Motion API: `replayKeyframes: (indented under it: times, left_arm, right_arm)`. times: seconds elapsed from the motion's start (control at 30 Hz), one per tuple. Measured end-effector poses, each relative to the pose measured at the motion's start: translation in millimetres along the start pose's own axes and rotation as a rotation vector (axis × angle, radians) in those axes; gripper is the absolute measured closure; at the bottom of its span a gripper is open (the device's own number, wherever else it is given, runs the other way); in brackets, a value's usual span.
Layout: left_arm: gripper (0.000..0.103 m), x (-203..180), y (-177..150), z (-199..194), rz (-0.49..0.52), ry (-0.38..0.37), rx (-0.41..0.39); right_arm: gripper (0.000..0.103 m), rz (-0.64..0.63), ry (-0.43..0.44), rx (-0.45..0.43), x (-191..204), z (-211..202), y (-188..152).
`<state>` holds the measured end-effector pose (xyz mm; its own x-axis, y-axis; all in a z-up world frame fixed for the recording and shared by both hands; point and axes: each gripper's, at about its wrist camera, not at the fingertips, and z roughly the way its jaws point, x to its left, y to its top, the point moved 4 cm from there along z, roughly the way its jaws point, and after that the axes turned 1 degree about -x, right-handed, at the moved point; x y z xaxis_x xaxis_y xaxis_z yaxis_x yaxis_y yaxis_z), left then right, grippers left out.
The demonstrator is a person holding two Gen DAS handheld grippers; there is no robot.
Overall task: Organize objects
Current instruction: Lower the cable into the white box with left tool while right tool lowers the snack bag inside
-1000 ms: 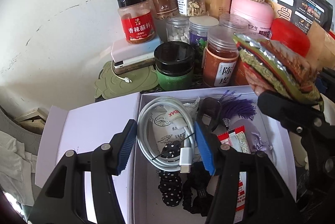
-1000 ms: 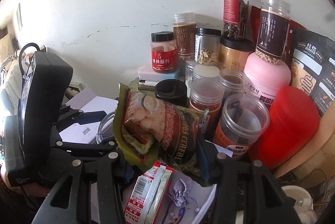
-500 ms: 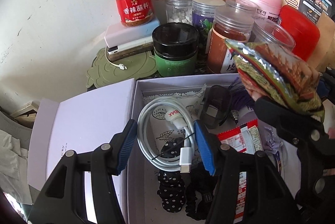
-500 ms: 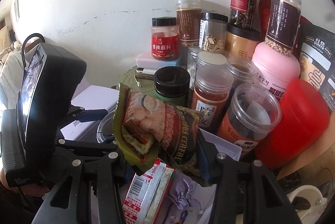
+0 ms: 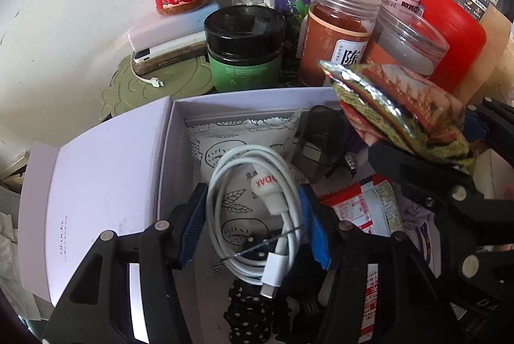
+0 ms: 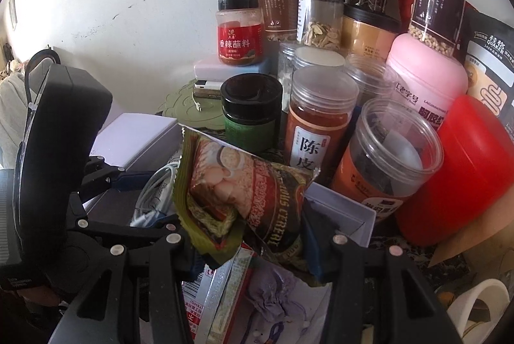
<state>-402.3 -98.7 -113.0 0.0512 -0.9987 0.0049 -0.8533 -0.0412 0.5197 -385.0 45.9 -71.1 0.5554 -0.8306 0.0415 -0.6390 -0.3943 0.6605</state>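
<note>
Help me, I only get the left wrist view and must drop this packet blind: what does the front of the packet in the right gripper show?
Observer: A picture of a bowl of oats and the word CEREAL. The right gripper is shut on this cereal packet.
Operator: What lies under it?
Observer: Red-and-white sachets and a crumpled lilac pouch, inside the white box.
Operator: Anything past the red container?
Observer: A white round rim low on the right, beside brown cardboard. I cannot tell what it is.
</note>
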Motion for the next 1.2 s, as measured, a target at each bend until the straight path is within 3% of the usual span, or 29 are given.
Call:
replayKeyframes:
  times: [0.27, 0.53, 0.8, 1.2]
  left_arm:
    - [0.045, -1, -1, 3, 0.031, 0.017, 0.011]
    - [0.044, 0, -1, 2, 0.033, 0.017, 0.017]
    - [0.045, 6, 7, -15, 0.015, 0.054, -0.026]
    - [0.045, 17, 14, -45, 0.000, 0.054, -0.090]
  right_arm:
    - [0.052, 0.080, 0.065, 0.092, -8, 14, -6]
    - [0.052, 0.100, 0.066, 0.130, -12, 14, -7]
    - [0.039, 0.054, 0.039, 0.100, -9, -2, -3]
    - [0.039, 0.035, 0.037, 0.005, -4, -27, 2]
